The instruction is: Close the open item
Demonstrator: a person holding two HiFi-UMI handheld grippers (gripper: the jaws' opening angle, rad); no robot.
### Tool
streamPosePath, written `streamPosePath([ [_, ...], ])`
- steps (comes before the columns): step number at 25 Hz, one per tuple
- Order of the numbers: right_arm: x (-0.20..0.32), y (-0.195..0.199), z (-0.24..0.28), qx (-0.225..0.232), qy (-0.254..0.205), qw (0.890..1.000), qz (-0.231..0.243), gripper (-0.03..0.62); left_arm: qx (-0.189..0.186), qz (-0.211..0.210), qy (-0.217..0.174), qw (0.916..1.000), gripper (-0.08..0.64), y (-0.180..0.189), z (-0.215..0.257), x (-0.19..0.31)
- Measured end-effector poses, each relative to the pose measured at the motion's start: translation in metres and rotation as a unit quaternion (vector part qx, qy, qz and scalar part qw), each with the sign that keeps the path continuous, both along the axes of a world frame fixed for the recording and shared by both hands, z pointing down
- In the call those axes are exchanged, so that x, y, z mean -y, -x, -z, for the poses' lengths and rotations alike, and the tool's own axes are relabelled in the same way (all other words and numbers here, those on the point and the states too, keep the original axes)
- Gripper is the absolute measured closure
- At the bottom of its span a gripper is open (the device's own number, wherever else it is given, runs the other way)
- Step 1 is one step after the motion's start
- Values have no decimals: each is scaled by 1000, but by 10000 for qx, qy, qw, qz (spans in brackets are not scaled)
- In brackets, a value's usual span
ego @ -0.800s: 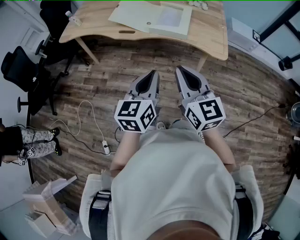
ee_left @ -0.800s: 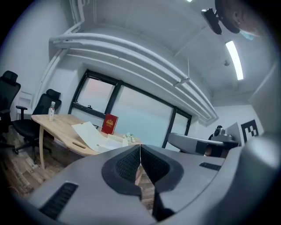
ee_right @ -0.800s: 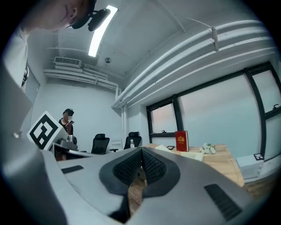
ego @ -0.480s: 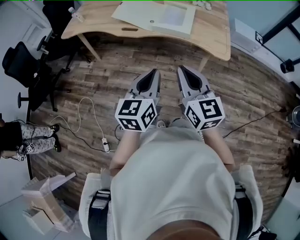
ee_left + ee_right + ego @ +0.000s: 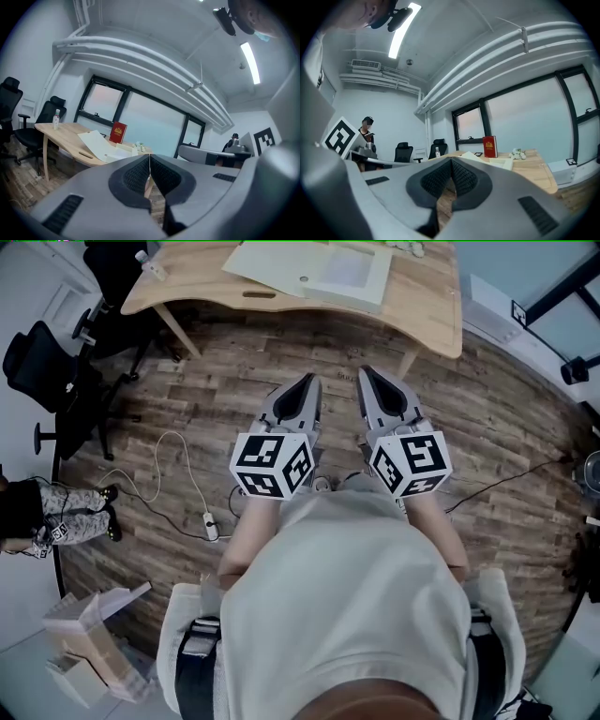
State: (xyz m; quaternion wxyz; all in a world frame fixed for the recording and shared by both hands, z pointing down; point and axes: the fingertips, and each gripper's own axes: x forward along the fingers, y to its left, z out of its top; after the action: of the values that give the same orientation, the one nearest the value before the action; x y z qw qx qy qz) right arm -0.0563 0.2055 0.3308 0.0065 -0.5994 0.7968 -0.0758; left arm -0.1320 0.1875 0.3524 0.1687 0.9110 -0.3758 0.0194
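Observation:
A flat pale box (image 5: 328, 268) lies on the wooden desk (image 5: 422, 306) at the top of the head view, its lid folded open to the left. It shows as the box (image 5: 105, 146) in the left gripper view and the box (image 5: 499, 162) in the right gripper view. My left gripper (image 5: 308, 381) and right gripper (image 5: 366, 374) are held side by side in front of my chest, over the wooden floor and well short of the desk. Both point toward the desk. The left gripper (image 5: 150, 157) is shut and empty, and so is the right gripper (image 5: 451, 160).
A red book (image 5: 118, 132) stands on the desk by the window, with a bottle (image 5: 150, 270) at the left end. Black office chairs (image 5: 47, 381) stand at the left. A cable and power strip (image 5: 210, 527) lie on the floor. Cardboard boxes (image 5: 84, 643) sit lower left. A person (image 5: 368, 127) stands farther off.
The head view has drifted a little, so the desk sits slightly higher in the picture. Both grippers stay shut and side by side, edged slightly toward the desk.

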Motion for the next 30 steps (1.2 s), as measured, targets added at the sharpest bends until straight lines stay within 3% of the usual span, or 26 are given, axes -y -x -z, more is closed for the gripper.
streamPosePath([
  [30,17,21,-3,137,61,9999,75,572,-115,-95,285,9995,538,17,-16,21],
])
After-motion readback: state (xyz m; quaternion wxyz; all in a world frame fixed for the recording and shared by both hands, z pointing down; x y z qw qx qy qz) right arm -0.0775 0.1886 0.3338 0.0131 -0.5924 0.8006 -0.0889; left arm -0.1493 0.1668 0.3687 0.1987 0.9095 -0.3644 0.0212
